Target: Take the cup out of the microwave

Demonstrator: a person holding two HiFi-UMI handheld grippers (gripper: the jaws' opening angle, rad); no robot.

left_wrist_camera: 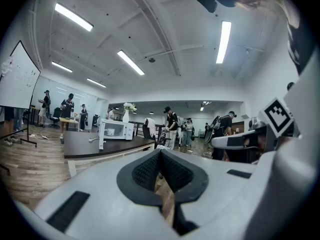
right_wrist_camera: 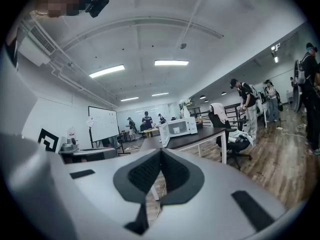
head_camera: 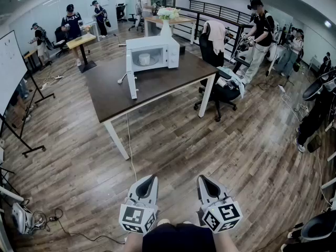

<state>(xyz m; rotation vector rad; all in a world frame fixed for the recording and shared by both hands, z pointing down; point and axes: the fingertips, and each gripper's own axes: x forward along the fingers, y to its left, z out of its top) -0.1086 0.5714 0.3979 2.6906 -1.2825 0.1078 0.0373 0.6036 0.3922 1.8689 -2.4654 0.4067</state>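
Far across the floor (head_camera: 173, 140), near the table's (head_camera: 110, 96) far edge, the cup (head_camera: 144, 59) is only a pale blur inside the open microwave (head_camera: 169, 50). Left gripper (head_camera: 151, 178) and right gripper (head_camera: 203, 178) have jaws together, empty.

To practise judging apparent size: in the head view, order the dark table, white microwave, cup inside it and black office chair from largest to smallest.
1. dark table, largest.
2. white microwave and black office chair: they look about alike, so I leave them unranked.
3. cup inside the microwave, smallest.
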